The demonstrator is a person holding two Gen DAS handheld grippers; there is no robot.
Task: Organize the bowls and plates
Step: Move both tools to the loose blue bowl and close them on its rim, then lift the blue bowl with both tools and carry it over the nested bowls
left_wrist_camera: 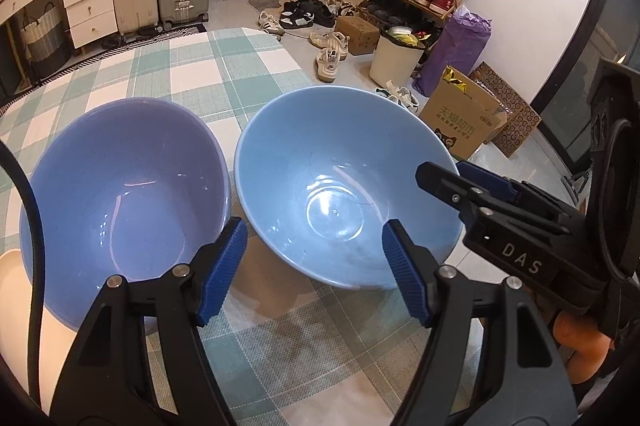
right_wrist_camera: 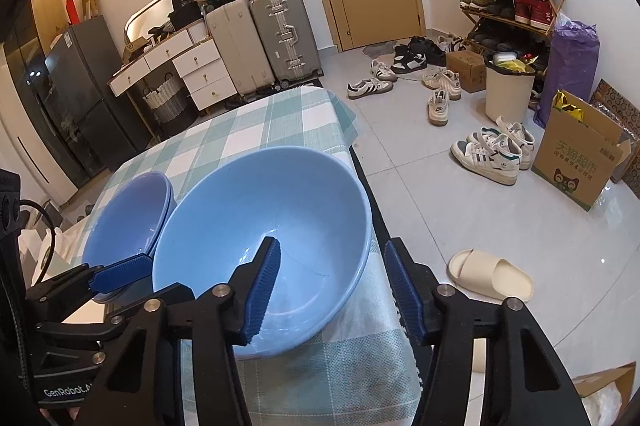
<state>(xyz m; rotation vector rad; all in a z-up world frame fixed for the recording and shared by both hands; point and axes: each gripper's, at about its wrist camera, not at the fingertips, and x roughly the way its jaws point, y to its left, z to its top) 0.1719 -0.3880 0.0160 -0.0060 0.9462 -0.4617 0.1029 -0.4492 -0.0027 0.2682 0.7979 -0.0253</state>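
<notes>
Two bowls sit side by side on the checked surface (left_wrist_camera: 248, 66): a purple bowl (left_wrist_camera: 124, 194), which from the right wrist looks like a nested stack, and just beside it a blue bowl (left_wrist_camera: 344, 186) at the surface's edge. The right gripper (right_wrist_camera: 332, 282) straddles the blue bowl's near rim, one finger inside and one outside, half-wide and not yet pressing, probably to lift it onto the stack. The left gripper (left_wrist_camera: 312, 270) hangs over the gap beside the purple bowl, fingers moderately wide and holding nothing, perhaps to steady it.
</notes>
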